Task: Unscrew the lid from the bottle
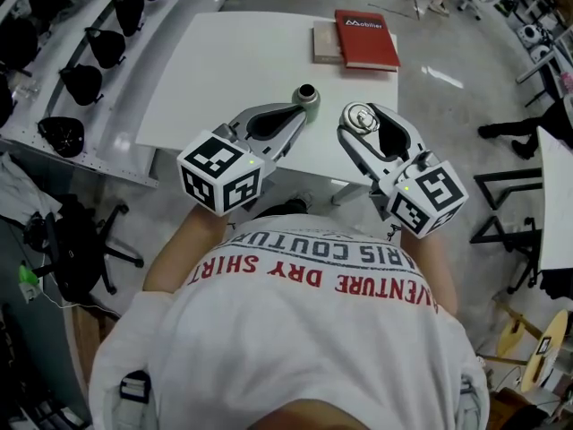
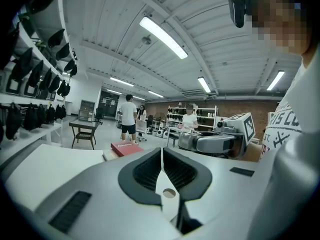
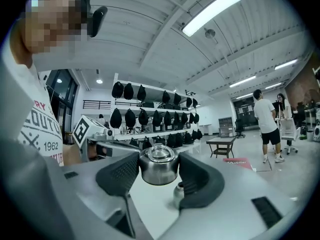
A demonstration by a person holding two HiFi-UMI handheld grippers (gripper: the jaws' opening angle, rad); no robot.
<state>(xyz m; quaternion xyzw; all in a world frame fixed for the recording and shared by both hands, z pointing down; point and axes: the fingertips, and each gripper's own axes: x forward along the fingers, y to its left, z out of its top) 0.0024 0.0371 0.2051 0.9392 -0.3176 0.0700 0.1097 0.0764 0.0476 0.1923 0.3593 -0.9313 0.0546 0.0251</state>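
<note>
Noted: right gripper (image 1: 360,121) held level, clamped on steel lid (image 3: 158,165), apart from open bottle (image 1: 307,97) standing on white table (image 1: 224,70). Left gripper (image 1: 299,115) clenched empty, just beside bottle. Red book (image 1: 366,38) at far edge; shelving (image 1: 85,79) left.

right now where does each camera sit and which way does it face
Head view: on the person's head, facing steeply down at the table, open bottle, left gripper, right gripper; shirt shows.
Left gripper view: on the left gripper, facing across the table past its shut jaws; shirt at right.
Right gripper view: on the right gripper, facing along jaws holding the lid; shirt at left.
Shared: all three show the red book.
</note>
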